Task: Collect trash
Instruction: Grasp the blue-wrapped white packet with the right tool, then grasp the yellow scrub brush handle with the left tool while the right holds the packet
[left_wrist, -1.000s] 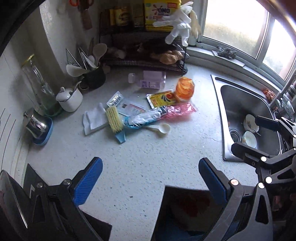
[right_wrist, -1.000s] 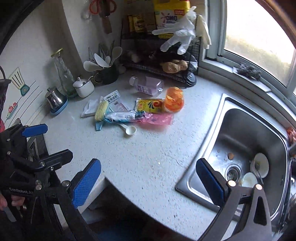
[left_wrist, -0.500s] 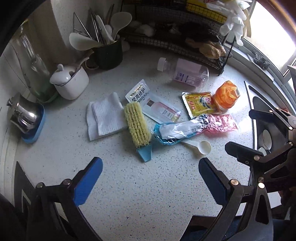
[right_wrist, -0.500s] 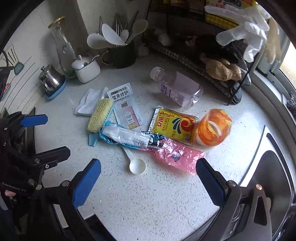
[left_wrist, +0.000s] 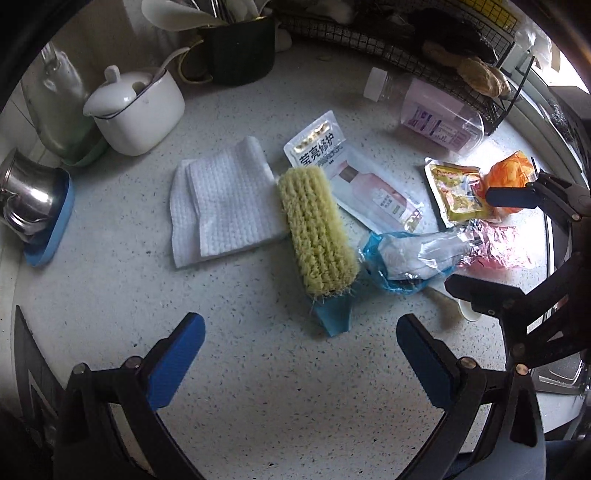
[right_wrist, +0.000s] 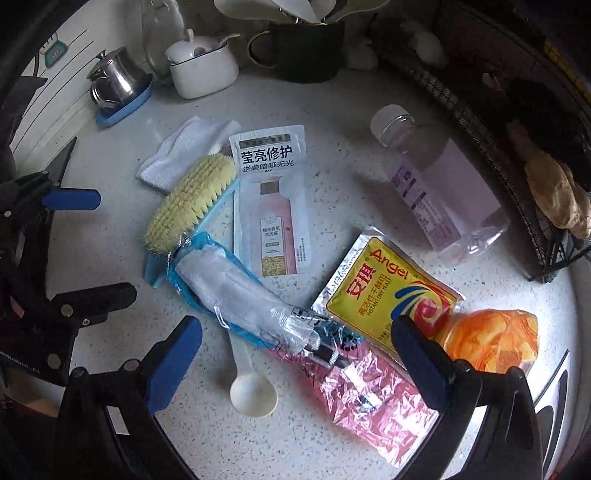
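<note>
Litter lies on the speckled counter: a white shampoo sachet (right_wrist: 271, 199), a yellow yeast packet (right_wrist: 388, 291), a blue-and-clear wrapper (right_wrist: 236, 291), a pink foil wrapper (right_wrist: 365, 391), an orange crumpled wrapper (right_wrist: 491, 339) and an empty plastic bottle (right_wrist: 439, 184) on its side. My right gripper (right_wrist: 297, 358) is open just above the blue and pink wrappers. My left gripper (left_wrist: 301, 356) is open above bare counter, short of the yellow scrub brush (left_wrist: 316, 229) and a folded white cloth (left_wrist: 225, 203). In the left view the sachet (left_wrist: 351, 173) lies behind the brush.
A white plastic spoon (right_wrist: 251, 387) lies under the wrappers. At the back stand a white lidded pot (left_wrist: 136, 110), a steel jug on a blue dish (left_wrist: 33, 206), a dark utensil holder (left_wrist: 240, 51) and a wire rack (right_wrist: 517, 155). The sink rim (right_wrist: 554, 384) shows at right.
Both grippers have moved forward and down toward the litter, which now fills both views. Both stay open. Nothing on the counter has shifted.
</note>
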